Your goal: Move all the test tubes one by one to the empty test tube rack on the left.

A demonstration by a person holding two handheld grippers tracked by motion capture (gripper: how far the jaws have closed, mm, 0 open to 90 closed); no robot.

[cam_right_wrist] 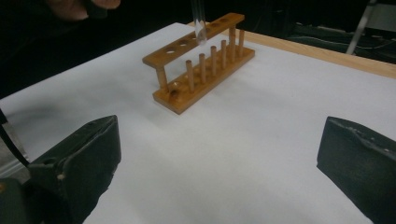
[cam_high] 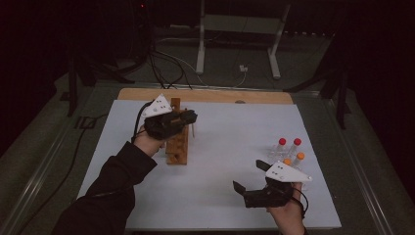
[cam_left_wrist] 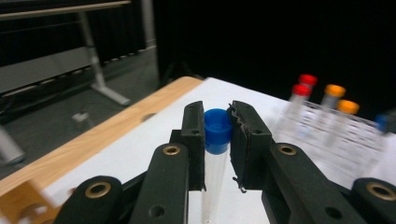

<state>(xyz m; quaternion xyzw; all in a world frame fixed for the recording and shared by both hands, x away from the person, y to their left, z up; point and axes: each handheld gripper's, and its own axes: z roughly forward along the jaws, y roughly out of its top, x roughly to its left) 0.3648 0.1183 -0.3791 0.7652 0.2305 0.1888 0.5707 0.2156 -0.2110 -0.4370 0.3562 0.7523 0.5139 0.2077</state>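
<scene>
While my left hand-held gripper [cam_left_wrist: 218, 140] pinches a clear blue-capped plastic tube [cam_left_wrist: 216, 154] above the wooden tube rack [cam_high: 177, 142], my right hand-held gripper [cam_high: 249, 176] sits spread, empty, over the white tabletop [cam_high: 220, 147].

A dim laboratory recording bench: a wooden test-tube rack [cam_high: 177, 139] stands left of centre on a white-topped table [cam_high: 220, 196], with capped sample tubes [cam_high: 289, 149] in a clear holder at right. Cables [cam_high: 166, 66] and a metal stand frame [cam_high: 240, 29] cross the floor along the upper frame.

Overhead and tongs-mounted views, wooden rack [cam_high: 177, 142] shared
</scene>
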